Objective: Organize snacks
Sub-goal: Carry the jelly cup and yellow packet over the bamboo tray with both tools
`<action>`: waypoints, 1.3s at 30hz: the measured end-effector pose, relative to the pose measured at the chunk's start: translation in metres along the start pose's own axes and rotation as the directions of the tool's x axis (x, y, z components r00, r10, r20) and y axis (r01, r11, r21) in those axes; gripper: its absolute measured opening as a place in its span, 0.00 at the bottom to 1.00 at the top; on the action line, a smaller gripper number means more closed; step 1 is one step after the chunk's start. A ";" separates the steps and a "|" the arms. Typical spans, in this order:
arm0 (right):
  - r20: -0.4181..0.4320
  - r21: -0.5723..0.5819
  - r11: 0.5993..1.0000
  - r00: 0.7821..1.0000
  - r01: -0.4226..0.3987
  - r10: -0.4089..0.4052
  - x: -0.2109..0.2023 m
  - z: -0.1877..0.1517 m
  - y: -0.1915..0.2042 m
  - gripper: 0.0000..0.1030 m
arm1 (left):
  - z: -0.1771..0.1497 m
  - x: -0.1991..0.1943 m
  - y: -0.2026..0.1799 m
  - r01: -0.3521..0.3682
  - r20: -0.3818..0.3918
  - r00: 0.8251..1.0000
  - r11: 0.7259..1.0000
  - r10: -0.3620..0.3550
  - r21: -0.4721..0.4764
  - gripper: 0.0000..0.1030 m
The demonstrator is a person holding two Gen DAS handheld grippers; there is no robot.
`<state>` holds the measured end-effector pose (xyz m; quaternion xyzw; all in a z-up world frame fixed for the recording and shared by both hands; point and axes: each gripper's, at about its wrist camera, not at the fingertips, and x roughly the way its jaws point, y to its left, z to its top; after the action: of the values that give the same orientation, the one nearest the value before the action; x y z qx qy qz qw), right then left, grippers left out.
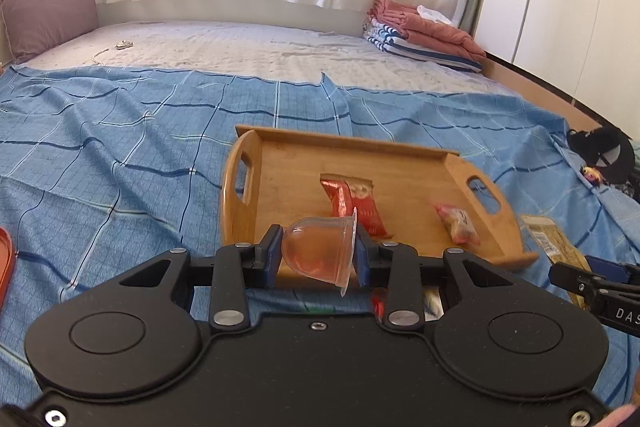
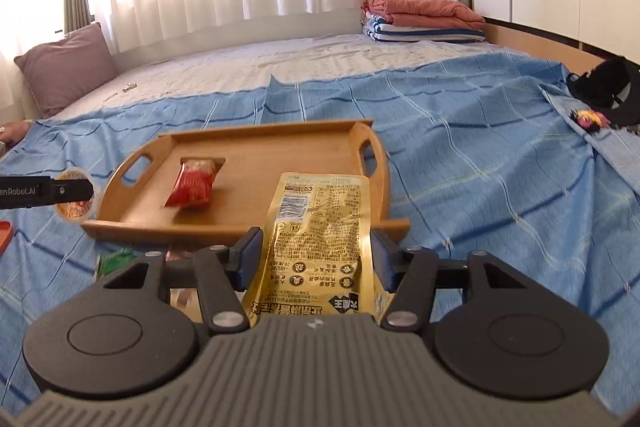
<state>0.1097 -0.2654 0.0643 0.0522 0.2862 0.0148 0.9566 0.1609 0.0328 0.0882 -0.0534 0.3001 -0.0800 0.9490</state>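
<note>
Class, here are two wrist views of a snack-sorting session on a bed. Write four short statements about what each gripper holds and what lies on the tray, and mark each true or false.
1. The left gripper grips a clear jelly cup. True.
2. The right gripper holds a green packet. False: it holds a gold pouch.
3. The wooden tray is empty. False: a red wrapper and a small candy packet lie on it.
4. The tray rests on a blue checked sheet. True.

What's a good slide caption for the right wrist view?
Right gripper holds a gold foil snack pouch before a bamboo tray on a blue checked sheet.
</note>
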 end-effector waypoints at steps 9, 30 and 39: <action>-0.045 0.002 0.999 0.998 -0.053 0.053 0.058 0.052 -0.003 0.59 | 0.048 0.052 0.000 -0.018 -0.073 0.997 1.000 0.018 -0.010 0.33; -0.226 0.007 0.998 0.973 -0.057 0.057 0.201 0.085 0.019 0.59 | 0.093 0.207 -0.017 -0.113 -0.261 0.960 0.994 0.106 -0.011 0.33; -0.236 -0.006 0.997 0.969 -0.074 0.071 0.221 0.082 0.030 0.60 | 0.095 0.228 -0.016 -0.126 -0.264 0.957 0.992 0.119 -0.012 0.33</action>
<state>0.3398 -0.2305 0.0147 0.0536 0.3953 0.0578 0.9152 0.3985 -0.0194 0.0400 -0.0375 0.4269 -0.0231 0.9032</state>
